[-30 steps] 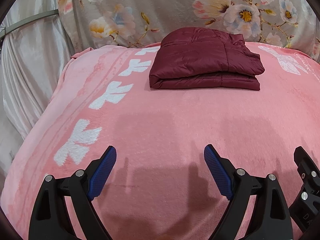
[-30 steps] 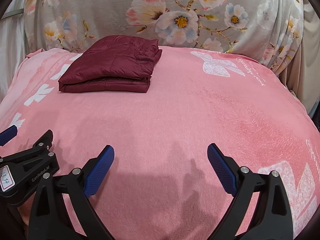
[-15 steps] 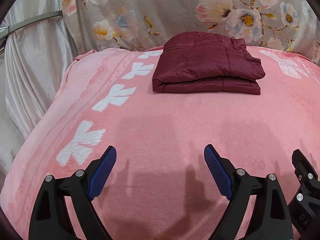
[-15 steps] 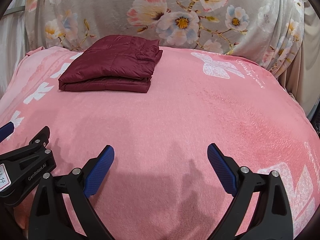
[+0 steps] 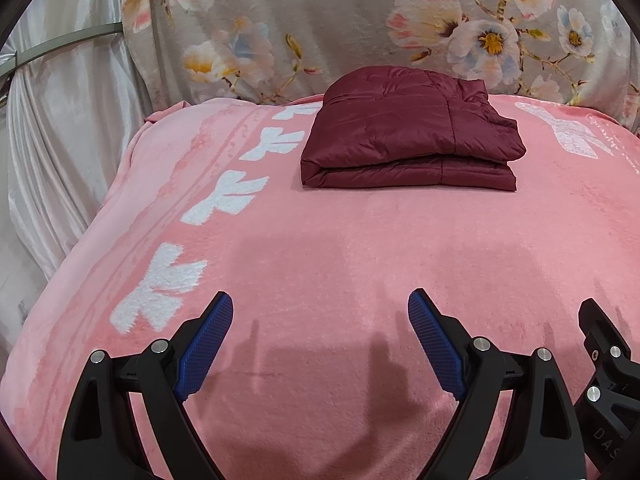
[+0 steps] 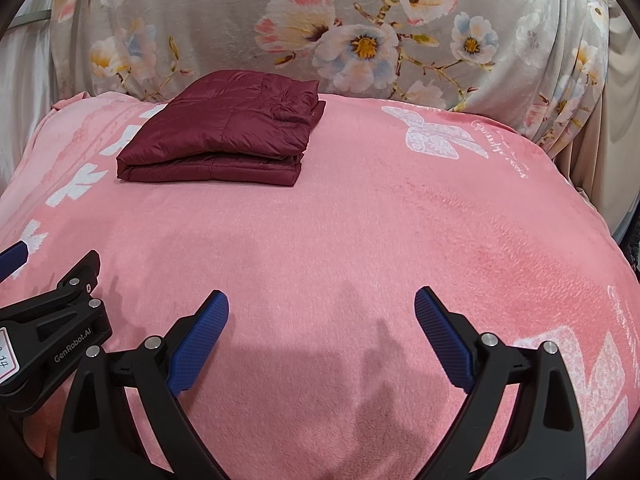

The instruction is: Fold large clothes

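A maroon padded jacket [image 5: 412, 136] lies folded into a compact stack at the far side of the pink blanket [image 5: 320, 248]; the right wrist view shows the jacket [image 6: 224, 136] at upper left. My left gripper [image 5: 320, 304] hovers low over the near part of the blanket, open, nothing between its blue pads. My right gripper [image 6: 322, 300] is open too, beside the left one and well short of the jacket. Part of the right gripper's body [image 5: 608, 364] shows at the left wrist view's right edge, and the left gripper's body [image 6: 52, 340] at the right wrist view's left edge.
A grey floral blanket [image 6: 360, 28] drapes the backrest behind the jacket. A pale curtain with a metal rail [image 5: 60, 80] hangs at the left. The pink blanket falls away at its left edge [image 5: 80, 248] and right edge [image 6: 600, 216].
Both grippers have drawn back and tilted slightly, so the folded jacket sits a little farther away and lower in each view. The jacket itself has not moved; both grippers stay open.
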{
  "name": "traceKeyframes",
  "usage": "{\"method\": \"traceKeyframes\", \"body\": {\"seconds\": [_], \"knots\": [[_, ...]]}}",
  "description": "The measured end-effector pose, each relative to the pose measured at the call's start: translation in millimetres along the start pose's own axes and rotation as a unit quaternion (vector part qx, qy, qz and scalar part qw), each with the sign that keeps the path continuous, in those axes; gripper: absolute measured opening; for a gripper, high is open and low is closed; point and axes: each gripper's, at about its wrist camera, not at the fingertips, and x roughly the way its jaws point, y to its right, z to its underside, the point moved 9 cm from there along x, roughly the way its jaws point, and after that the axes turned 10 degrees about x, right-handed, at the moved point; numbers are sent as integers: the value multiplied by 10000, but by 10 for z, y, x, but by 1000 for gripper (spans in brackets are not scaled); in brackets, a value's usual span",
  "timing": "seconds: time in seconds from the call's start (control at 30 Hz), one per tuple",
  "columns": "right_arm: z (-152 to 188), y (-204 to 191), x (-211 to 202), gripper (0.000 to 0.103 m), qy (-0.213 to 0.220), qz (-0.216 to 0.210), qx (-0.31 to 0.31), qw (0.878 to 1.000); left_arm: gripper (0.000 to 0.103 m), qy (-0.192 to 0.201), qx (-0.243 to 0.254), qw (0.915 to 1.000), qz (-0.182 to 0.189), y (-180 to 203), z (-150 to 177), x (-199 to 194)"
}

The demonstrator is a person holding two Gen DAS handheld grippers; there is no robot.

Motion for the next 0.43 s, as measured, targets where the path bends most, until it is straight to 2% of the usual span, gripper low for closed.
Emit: {"method": "traceKeyframes", "body": {"seconds": [0.13, 0.27, 0.43], "knots": [[-2, 1, 0, 92, 14, 6, 3, 10000, 87, -11, 3, 10000, -9, 6, 1, 3], [-2, 7, 0, 92, 14, 7, -2, 10000, 79, -45, 4, 10000, -23, 12, 6, 8], [-6, 19, -1, 92, 22, 3, -4, 10000, 78, -41, 16, 10000, 42, 27, 3, 4]]}}
